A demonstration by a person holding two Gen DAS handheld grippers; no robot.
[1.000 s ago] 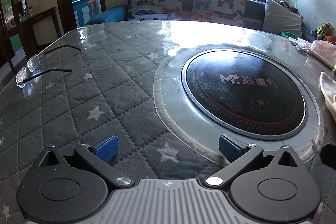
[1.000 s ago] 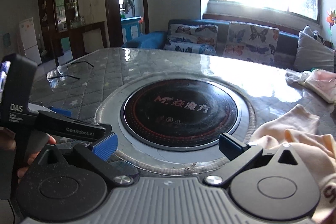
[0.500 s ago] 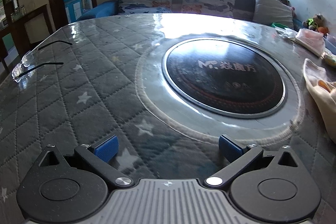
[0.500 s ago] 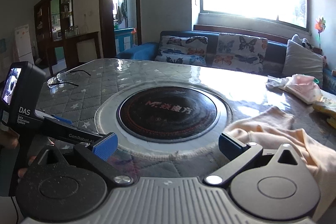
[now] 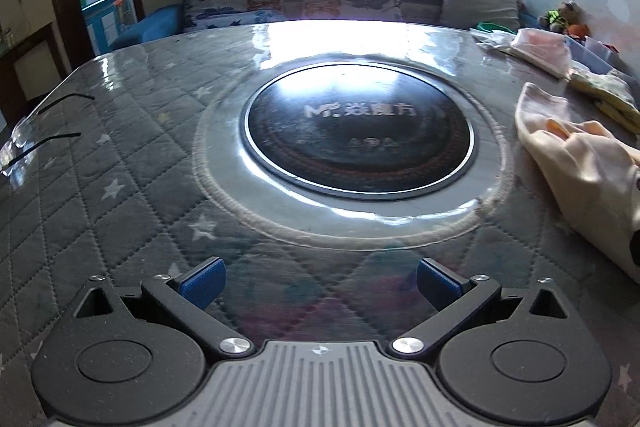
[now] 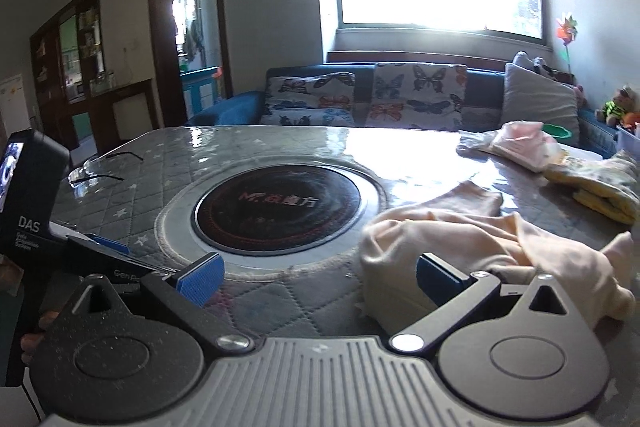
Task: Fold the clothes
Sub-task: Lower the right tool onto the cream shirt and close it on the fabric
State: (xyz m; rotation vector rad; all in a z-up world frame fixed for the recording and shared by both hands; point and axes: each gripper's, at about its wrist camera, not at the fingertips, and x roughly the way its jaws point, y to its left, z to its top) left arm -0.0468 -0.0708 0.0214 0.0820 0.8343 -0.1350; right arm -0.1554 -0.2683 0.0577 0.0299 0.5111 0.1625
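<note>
A crumpled cream garment lies on the right side of the quilted table; it also shows at the right edge of the left wrist view. My right gripper is open and empty, with its right finger just in front of the garment's near edge. My left gripper is open and empty above the grey quilted cover, left of the garment. The left gripper's body shows at the left of the right wrist view.
A round black hotplate sits in the table's middle. Glasses lie at the left edge. A yellow folded cloth and a pink one lie at the far right. A sofa stands behind the table.
Both grippers have pulled back and risen, so more of the table shows. The cream garment has come further into both views. Both jaws stay open.
</note>
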